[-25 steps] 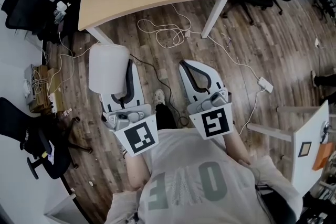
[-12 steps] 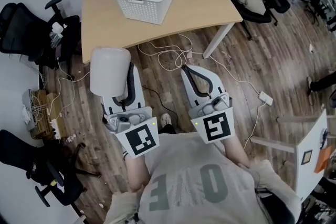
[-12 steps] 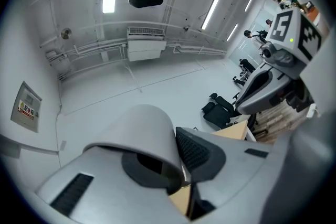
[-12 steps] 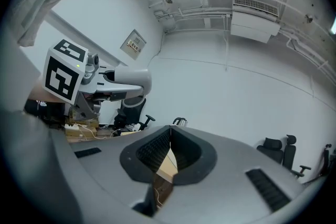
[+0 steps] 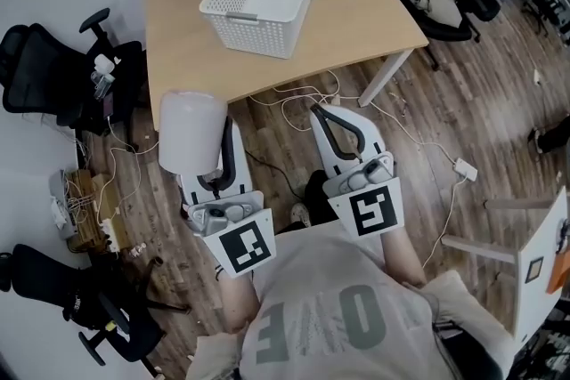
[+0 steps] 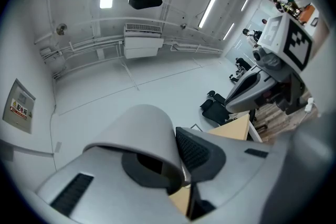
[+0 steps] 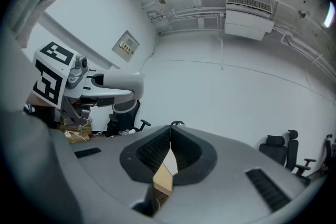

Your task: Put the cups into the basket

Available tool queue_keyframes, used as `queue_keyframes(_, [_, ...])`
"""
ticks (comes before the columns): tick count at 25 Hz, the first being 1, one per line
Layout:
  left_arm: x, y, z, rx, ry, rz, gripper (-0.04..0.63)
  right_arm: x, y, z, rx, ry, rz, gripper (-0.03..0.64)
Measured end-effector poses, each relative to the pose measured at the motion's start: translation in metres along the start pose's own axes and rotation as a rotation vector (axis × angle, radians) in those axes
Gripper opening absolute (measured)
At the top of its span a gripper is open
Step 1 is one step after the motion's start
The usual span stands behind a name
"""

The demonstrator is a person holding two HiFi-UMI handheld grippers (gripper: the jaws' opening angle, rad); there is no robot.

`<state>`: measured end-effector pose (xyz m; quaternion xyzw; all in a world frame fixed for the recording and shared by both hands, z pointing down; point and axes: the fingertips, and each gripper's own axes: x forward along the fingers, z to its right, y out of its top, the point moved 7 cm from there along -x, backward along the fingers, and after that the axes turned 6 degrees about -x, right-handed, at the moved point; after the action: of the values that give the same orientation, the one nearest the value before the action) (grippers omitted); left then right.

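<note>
The left gripper (image 5: 216, 138), left of centre in the head view, grips the wall of a white cup (image 5: 190, 131). Just right of it, the right gripper (image 5: 331, 115) is clenched on nothing. The basket (image 5: 233, 13) stands on the table (image 5: 356, 13) at top centre.

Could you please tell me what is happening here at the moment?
A person stands before a wooden table with a gripper in each hand. The left gripper is shut on a white cup, held above the floor and short of the table. The right gripper is shut with nothing in it. The white basket stands on the table ahead, and no cup shows in it yet.
</note>
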<state>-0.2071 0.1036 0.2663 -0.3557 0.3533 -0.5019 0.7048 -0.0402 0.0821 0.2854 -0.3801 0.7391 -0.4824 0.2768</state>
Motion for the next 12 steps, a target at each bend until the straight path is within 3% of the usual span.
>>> queue_keyframes(5, [0.019, -0.006, 0.002, 0.0, -0.015, 0.008, 0.055, 0.025, -0.013, 0.015, 0.055, 0.013, 0.019, -0.002])
queue_keyframes(12, [0.083, -0.021, -0.006, 0.002, -0.017, 0.004, 0.055, 0.087, -0.025, 0.046, 0.039, 0.032, 0.053, -0.002])
